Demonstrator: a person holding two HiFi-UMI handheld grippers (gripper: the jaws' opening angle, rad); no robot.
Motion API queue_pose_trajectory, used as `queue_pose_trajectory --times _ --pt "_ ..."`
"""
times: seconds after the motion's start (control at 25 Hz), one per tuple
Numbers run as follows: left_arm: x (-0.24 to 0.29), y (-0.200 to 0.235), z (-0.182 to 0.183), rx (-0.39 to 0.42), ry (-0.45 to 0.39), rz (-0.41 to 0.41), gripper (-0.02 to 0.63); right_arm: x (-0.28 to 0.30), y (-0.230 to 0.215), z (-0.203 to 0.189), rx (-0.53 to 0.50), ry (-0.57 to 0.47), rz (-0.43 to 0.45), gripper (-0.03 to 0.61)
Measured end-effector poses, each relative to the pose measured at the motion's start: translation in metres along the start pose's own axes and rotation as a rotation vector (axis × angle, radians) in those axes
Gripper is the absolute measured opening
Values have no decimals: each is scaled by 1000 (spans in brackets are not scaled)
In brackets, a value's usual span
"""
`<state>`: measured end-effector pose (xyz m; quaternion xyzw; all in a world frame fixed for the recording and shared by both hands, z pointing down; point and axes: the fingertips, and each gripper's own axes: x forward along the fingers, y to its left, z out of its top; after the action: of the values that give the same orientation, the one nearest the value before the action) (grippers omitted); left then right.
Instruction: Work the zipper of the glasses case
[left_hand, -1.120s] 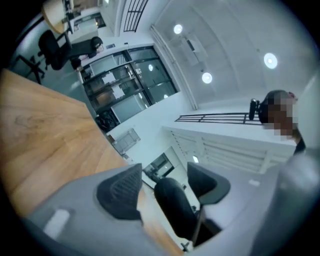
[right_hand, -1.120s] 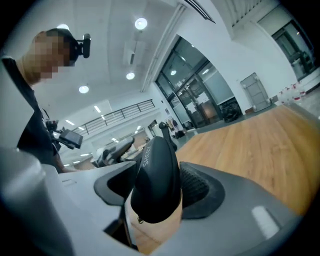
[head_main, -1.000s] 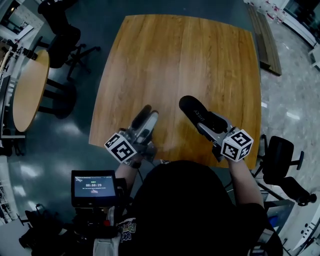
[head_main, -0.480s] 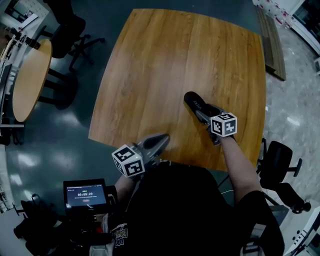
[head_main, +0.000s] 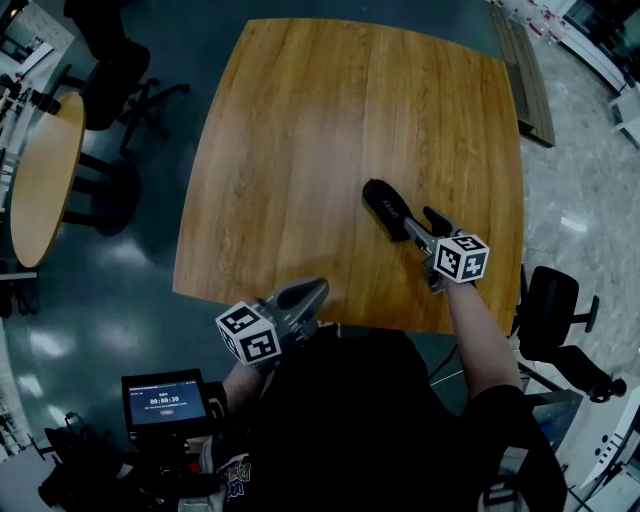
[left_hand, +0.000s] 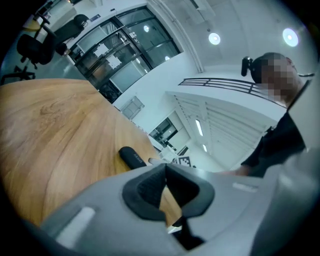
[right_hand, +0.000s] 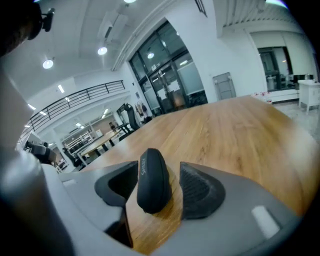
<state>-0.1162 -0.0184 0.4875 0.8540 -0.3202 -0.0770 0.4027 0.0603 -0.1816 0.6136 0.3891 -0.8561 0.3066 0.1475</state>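
The black glasses case (head_main: 384, 204) lies on the wooden table (head_main: 300, 120), right of its middle. My right gripper (head_main: 405, 224) reaches over the case's near end. In the right gripper view the case (right_hand: 151, 180) sits between the two pads, close against the left one, and a strip of table shows between it and the right pad (right_hand: 200, 192). That gripper (right_hand: 159, 166) is open. My left gripper (head_main: 318, 288) hovers at the table's near edge, left of the case and apart from it. It (left_hand: 165, 168) is shut on nothing, with the case (left_hand: 131, 156) ahead.
A round wooden table (head_main: 45, 170) and dark office chairs (head_main: 105, 75) stand on the left. Another chair (head_main: 555, 310) is at the right, near the table's corner. A small screen (head_main: 165, 400) hangs below the left gripper. The table's near edge (head_main: 380, 322) runs under both hands.
The left gripper's jaws have closed, and it has drawn back to the table's near edge. The right gripper has come down with the case, which now rests on the wood.
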Motion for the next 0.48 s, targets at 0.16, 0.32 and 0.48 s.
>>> queue_pose_trajectory --times 0.16,0.32,0.48 --pt "5 1 -2 14 45 -73 -2 -56 36 33 39 -199 -37 28" --pt "24 -6 -6 46 97 -141 -2 -101 105 44 36 -300 30 5" --pt "41 -35 -6 115 107 -177 -2 -133 171 39 12 -332 118 5"
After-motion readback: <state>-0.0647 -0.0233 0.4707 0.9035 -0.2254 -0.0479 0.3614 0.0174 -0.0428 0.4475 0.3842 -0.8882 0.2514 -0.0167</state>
